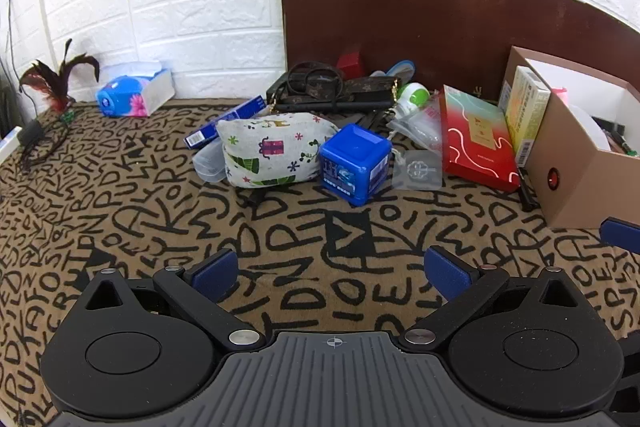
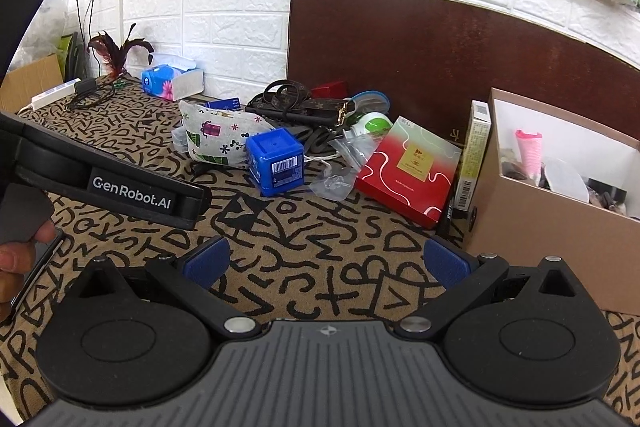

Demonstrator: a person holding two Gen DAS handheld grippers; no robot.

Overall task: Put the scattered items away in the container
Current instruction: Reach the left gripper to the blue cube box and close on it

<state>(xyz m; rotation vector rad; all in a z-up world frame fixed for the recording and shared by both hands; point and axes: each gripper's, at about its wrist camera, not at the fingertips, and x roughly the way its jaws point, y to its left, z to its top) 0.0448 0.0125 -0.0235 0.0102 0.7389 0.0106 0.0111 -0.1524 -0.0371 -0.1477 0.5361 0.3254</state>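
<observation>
A pile of items lies on the letter-patterned cloth: a printed fabric pouch (image 1: 272,149) (image 2: 216,137), a blue cube box (image 1: 354,163) (image 2: 276,161), a red and green flat box (image 1: 476,141) (image 2: 408,167), a brown strap bag (image 1: 332,87) (image 2: 304,105) and a green and white gadget (image 1: 412,97) (image 2: 372,123). The brown cardboard container (image 1: 576,167) (image 2: 532,227) stands at the right with several things inside. My left gripper (image 1: 332,273) is open and empty, short of the pile. My right gripper (image 2: 326,263) is open and empty, near the container's front left corner.
A tissue box (image 1: 136,93) (image 2: 172,81) and a feather toy (image 1: 56,83) (image 2: 116,49) sit at the far left by the white brick wall. A dark brown board (image 1: 420,7) (image 2: 420,47) stands behind the pile. The left gripper's body (image 2: 120,179) crosses the right view's left side.
</observation>
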